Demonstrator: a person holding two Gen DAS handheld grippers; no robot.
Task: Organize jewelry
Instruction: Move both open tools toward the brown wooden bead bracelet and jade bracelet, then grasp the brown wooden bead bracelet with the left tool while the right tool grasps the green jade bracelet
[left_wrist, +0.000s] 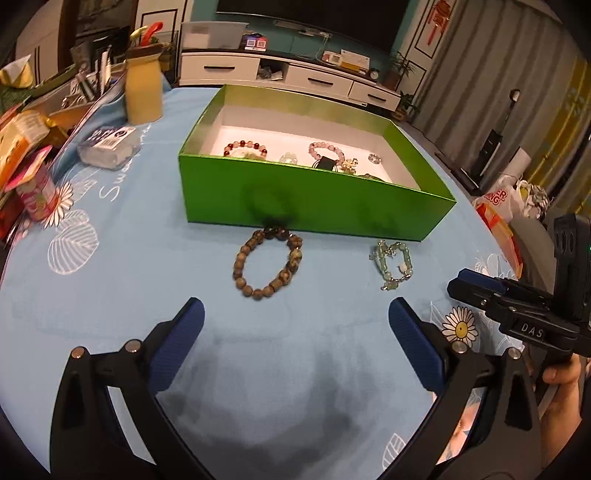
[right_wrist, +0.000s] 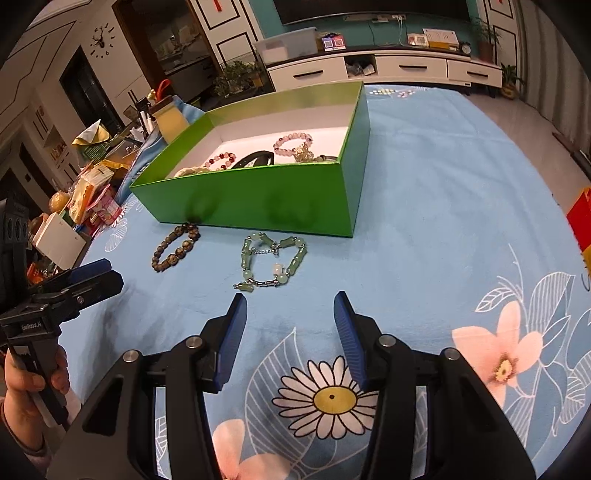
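A brown beaded bracelet lies on the blue flowered cloth against the front wall of an open green box. To its right lies a pale green jade bracelet with a silver chain. The box holds a pink bead bracelet, a red and white one and several other pieces. My left gripper stands open just short of the brown bracelet. My right gripper is open just short of the jade bracelet, nothing between its fingers.
Clutter crowds the table's left side: a yellow bottle, a wrapped pack, a pink can and snack packets. A hand holds the left gripper's handle. A white TV cabinet stands beyond the table.
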